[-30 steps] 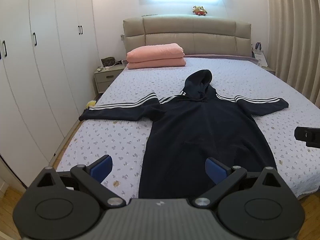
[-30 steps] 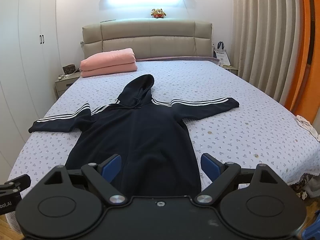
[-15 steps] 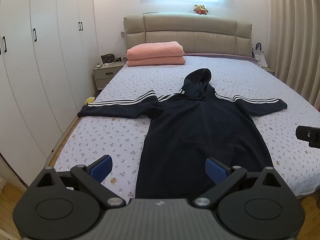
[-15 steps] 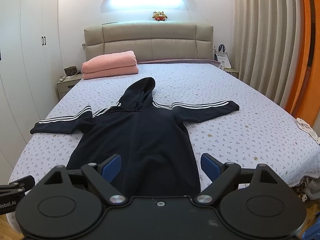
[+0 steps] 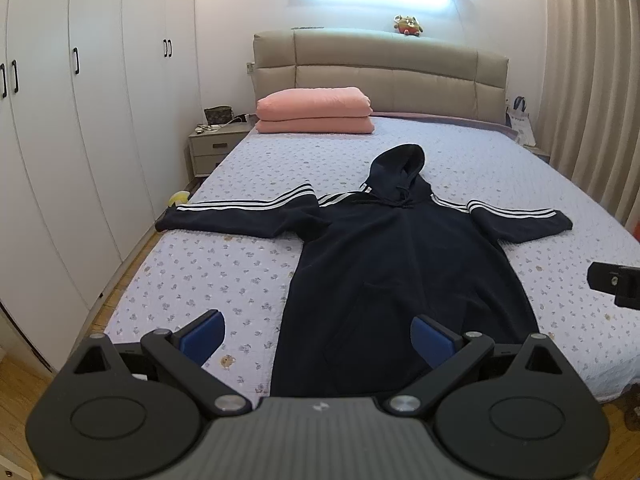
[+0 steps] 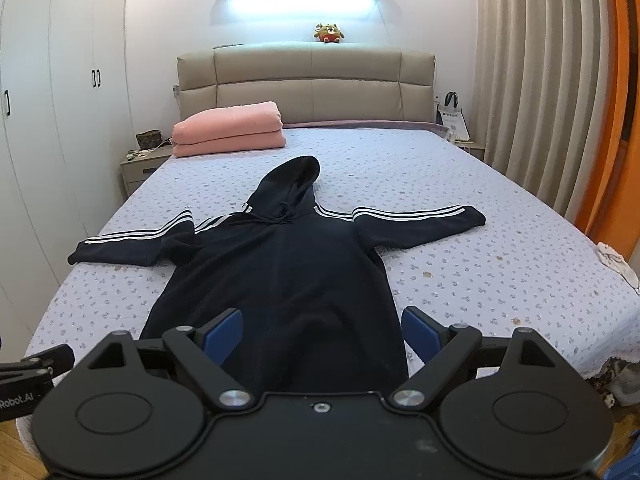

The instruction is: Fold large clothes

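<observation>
A long navy hoodie [image 5: 400, 280] [image 6: 288, 280] with white sleeve stripes lies flat on the bed, sleeves spread out sideways and hood pointing at the headboard. My left gripper [image 5: 320, 340] hovers open above the foot of the bed, over the hem's left part, with nothing between its blue pads. My right gripper [image 6: 322, 330] is open too, above the hem, holding nothing. Part of the right gripper [image 5: 616, 284] shows at the right edge of the left wrist view, and part of the left gripper [image 6: 28, 376] at the lower left of the right wrist view.
The bed [image 5: 224, 272] has a floral cover. Folded pink bedding [image 5: 314, 116] lies by the beige headboard [image 5: 380, 72]. White wardrobes [image 5: 80, 140] line the left wall, with a nightstand [image 5: 212, 148] beside them. Curtains [image 6: 540, 100] hang on the right.
Both grippers have drawn back slightly and tilted up, so the hoodie sits lower in each view. Both stay open. The hoodie has not moved.
</observation>
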`<act>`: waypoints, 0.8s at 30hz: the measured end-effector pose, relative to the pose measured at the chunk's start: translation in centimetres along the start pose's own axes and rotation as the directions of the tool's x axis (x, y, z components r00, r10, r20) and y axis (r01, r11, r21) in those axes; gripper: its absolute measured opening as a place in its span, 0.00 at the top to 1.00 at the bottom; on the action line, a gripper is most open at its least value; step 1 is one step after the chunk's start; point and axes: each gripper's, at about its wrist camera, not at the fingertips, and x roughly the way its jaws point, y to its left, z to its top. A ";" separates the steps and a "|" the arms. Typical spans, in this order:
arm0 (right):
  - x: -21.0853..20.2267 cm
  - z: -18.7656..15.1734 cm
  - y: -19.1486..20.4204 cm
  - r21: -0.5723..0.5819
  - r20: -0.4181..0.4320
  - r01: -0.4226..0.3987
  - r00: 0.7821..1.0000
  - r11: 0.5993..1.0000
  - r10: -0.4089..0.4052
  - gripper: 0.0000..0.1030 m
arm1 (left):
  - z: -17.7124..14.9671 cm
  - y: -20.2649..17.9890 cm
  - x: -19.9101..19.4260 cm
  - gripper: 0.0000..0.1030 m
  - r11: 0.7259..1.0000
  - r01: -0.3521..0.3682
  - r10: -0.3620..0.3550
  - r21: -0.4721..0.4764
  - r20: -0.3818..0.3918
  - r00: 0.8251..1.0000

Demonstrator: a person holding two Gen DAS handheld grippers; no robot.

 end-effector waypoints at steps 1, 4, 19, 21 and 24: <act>-0.1 0.1 0.0 0.003 -0.005 -0.011 1.000 1.000 0.011 0.01 | 0.0 0.1 -0.1 0.02 1.000 0.005 -0.005 -0.002 0.002 1.000; -0.6 0.0 0.4 -0.010 0.002 0.001 1.000 1.000 -0.001 0.01 | -0.1 0.4 -0.3 0.02 1.000 0.009 -0.009 -0.018 0.012 1.000; -2.4 -0.8 1.0 -0.029 0.020 0.029 0.999 0.999 -0.028 0.01 | -1.1 3.0 -2.3 0.02 0.992 0.073 -0.068 -0.098 0.047 0.997; -2.2 -0.7 0.9 -0.029 0.020 0.026 0.999 0.999 -0.026 0.01 | -1.1 2.9 -2.2 0.02 0.993 0.067 -0.063 -0.098 0.045 0.997; -1.2 -0.5 0.7 -0.027 0.016 0.019 1.000 0.999 -0.019 0.01 | -1.0 2.5 -1.8 0.02 0.994 0.063 -0.060 -0.090 0.041 0.997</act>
